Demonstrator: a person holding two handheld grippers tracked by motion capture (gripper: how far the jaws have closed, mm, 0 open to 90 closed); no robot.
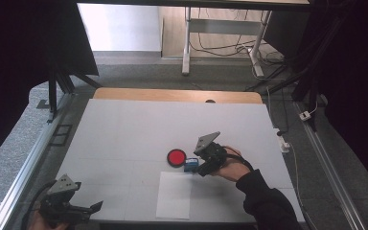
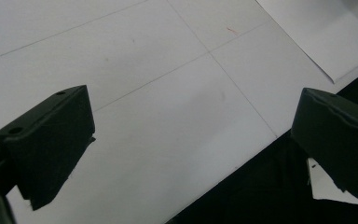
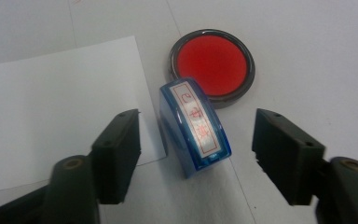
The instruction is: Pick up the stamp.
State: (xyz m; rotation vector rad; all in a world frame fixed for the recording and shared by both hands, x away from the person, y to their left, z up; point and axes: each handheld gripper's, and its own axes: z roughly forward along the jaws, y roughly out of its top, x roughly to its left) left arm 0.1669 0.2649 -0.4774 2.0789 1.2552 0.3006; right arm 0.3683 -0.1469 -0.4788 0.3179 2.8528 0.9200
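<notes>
A blue stamp [image 3: 195, 126] with a red-lettered label lies on the white table, touching the rim of a round red ink pad [image 3: 213, 66]. My right gripper [image 3: 196, 154] straddles the stamp, with a gap between each pad and the stamp's sides. In the high view the right gripper [image 1: 197, 167] sits over the blue stamp [image 1: 190, 166], just right of the ink pad [image 1: 176, 157]. A white sheet of paper [image 1: 174, 195] lies in front of them. My left gripper [image 1: 96, 207] rests open at the table's front left corner, with nothing between its fingers [image 2: 46, 140].
The white table [image 1: 139, 129] ends in a wooden strip at the back. Metal rails run along both sides. A table frame and cables stand on the floor beyond. The table's front edge drops to black in the left gripper view.
</notes>
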